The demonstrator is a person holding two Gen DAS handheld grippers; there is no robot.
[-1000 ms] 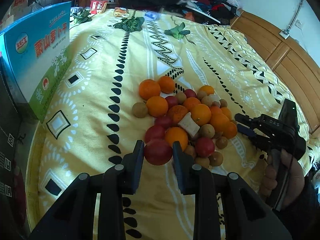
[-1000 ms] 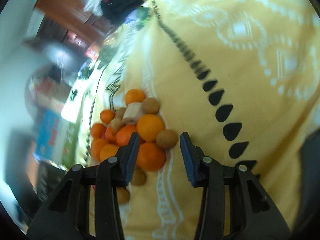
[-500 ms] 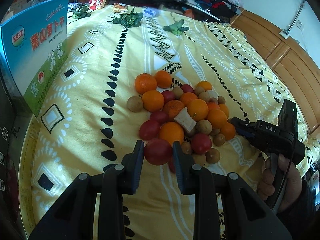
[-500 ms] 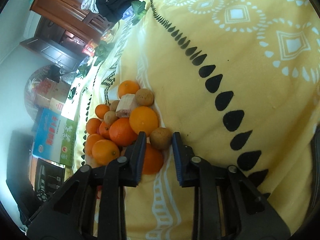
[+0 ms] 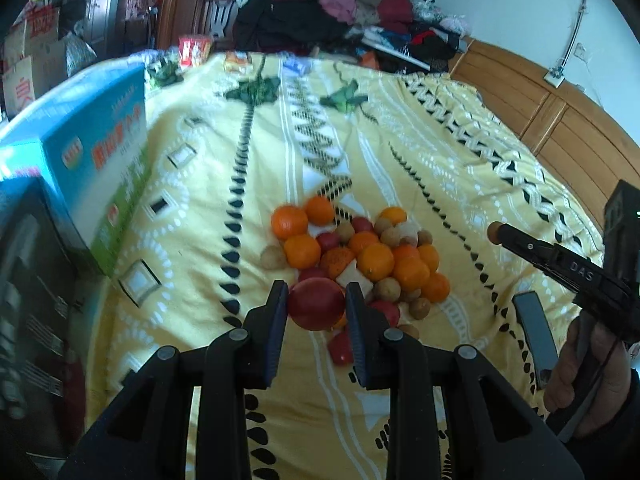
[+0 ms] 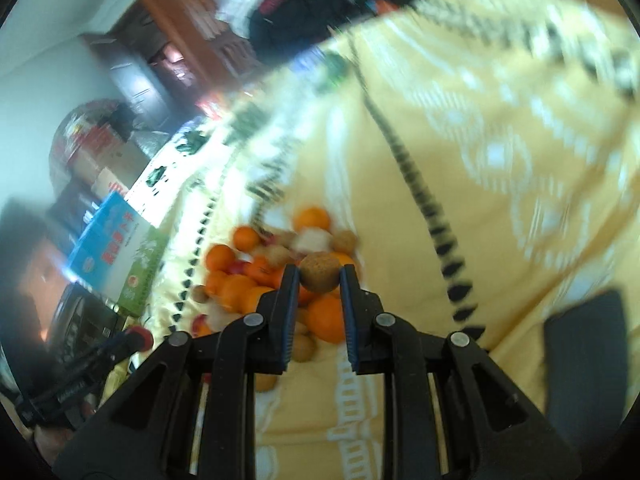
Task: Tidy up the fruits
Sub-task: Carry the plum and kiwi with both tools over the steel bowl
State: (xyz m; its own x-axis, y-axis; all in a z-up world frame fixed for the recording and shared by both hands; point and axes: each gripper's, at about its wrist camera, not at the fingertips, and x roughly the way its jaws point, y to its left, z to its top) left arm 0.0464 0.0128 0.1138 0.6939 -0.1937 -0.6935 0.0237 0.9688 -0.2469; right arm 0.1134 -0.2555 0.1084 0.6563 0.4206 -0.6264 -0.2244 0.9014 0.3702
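A pile of oranges, red fruits and small brown fruits (image 5: 376, 256) lies on a yellow patterned bedspread (image 5: 400, 160). My left gripper (image 5: 316, 306) is shut on a red fruit (image 5: 316, 308) and holds it above the near side of the pile. My right gripper (image 6: 319, 278) is shut on a small brown fruit (image 6: 320, 277), lifted above the pile (image 6: 256, 280). The right gripper also shows in the left wrist view (image 5: 498, 234), with the brown fruit at its tip.
A blue and green box (image 5: 104, 168) stands at the bed's left edge beside dark boxes (image 5: 32, 280). A phone (image 5: 534, 336) lies on the bedspread at right. A wooden headboard (image 5: 580, 132) runs along the right. Clothes (image 5: 340, 20) are heaped at the far end.
Both grippers have lifted away from the pile with their fruits. The right gripper closed on the brown fruit and raised it. The left rose with the red fruit.
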